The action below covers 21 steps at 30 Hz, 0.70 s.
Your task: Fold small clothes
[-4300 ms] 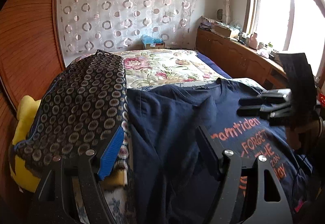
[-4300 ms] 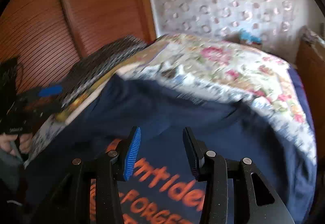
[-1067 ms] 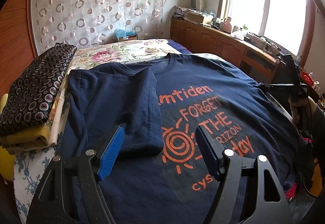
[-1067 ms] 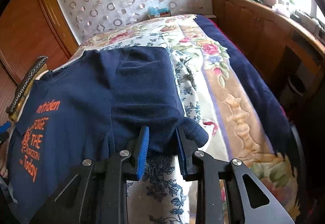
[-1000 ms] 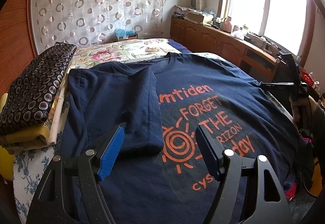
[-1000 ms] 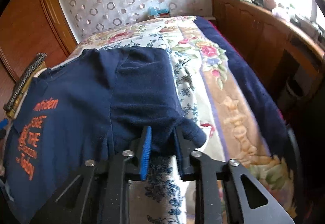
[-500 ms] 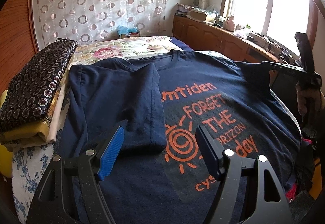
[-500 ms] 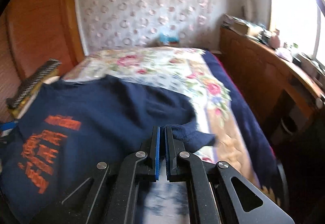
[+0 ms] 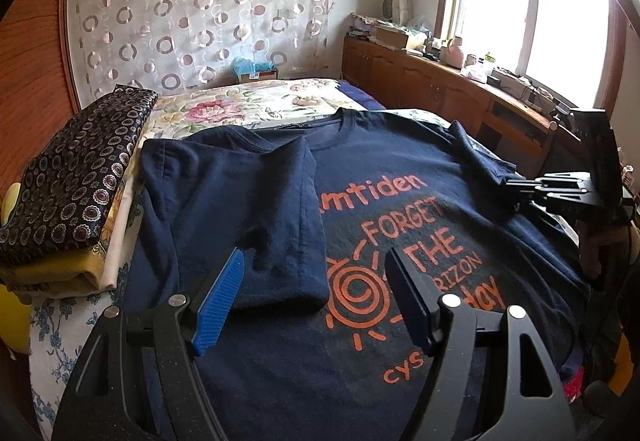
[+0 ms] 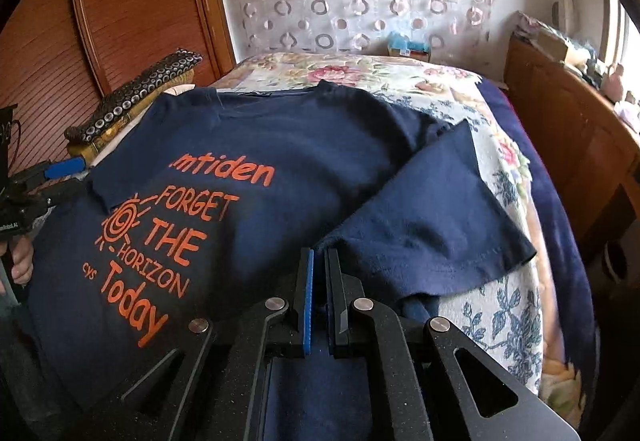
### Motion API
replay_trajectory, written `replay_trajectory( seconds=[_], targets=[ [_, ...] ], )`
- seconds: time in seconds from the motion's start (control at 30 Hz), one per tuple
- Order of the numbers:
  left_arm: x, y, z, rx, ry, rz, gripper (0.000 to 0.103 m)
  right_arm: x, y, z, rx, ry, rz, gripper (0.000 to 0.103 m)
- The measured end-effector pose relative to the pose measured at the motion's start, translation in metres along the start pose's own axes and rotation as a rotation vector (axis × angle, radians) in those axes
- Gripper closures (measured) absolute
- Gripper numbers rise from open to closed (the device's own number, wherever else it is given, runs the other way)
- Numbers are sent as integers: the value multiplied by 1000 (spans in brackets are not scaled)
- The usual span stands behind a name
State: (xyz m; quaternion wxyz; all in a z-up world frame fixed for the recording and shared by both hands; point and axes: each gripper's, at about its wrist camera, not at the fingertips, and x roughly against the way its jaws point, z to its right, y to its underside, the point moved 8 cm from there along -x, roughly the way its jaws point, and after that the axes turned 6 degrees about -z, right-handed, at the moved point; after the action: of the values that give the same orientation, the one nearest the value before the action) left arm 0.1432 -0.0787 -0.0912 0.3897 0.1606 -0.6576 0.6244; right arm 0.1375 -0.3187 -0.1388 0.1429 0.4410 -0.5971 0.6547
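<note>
A navy T-shirt [image 9: 400, 209] with orange print lies face up on the bed. Its left side and sleeve [image 9: 256, 201] are folded in over the chest. My left gripper [image 9: 314, 261] hangs open just above the lower end of that fold, with nothing between its fingers. My right gripper [image 10: 318, 255] is shut on the shirt's right edge below the right sleeve [image 10: 436, 209], and the pinched cloth rises in a ridge off the bed. In the left wrist view the right gripper [image 9: 516, 189] is at the shirt's right side with the sleeve lifted beside it.
A stack of folded patterned cloth [image 9: 72, 177] lies against the shirt's left side. The floral bedspread [image 9: 248, 105] stretches beyond the collar. A wooden sideboard [image 9: 440, 89] runs under the window on the right. Wooden wardrobe doors [image 10: 120, 21] stand on the left.
My right gripper shut on the shirt's right edge, lifted it and carried it inward towards the print, rolling as it went. The left gripper stayed open in place.
</note>
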Motion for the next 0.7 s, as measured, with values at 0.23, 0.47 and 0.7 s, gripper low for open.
replay_trajectory(
  seconds=[0.23, 0.47, 0.7],
  targets=[
    [5, -5, 4, -1, 22, 22, 24, 29, -11, 0, -15, 32, 78, 62],
    [2, -12, 10, -12, 44, 18, 23, 39, -16, 40, -73, 124, 106, 60],
    [-1, -13, 15, -19, 60, 12, 20, -11, -8, 82, -155, 194, -13, 60]
  ],
)
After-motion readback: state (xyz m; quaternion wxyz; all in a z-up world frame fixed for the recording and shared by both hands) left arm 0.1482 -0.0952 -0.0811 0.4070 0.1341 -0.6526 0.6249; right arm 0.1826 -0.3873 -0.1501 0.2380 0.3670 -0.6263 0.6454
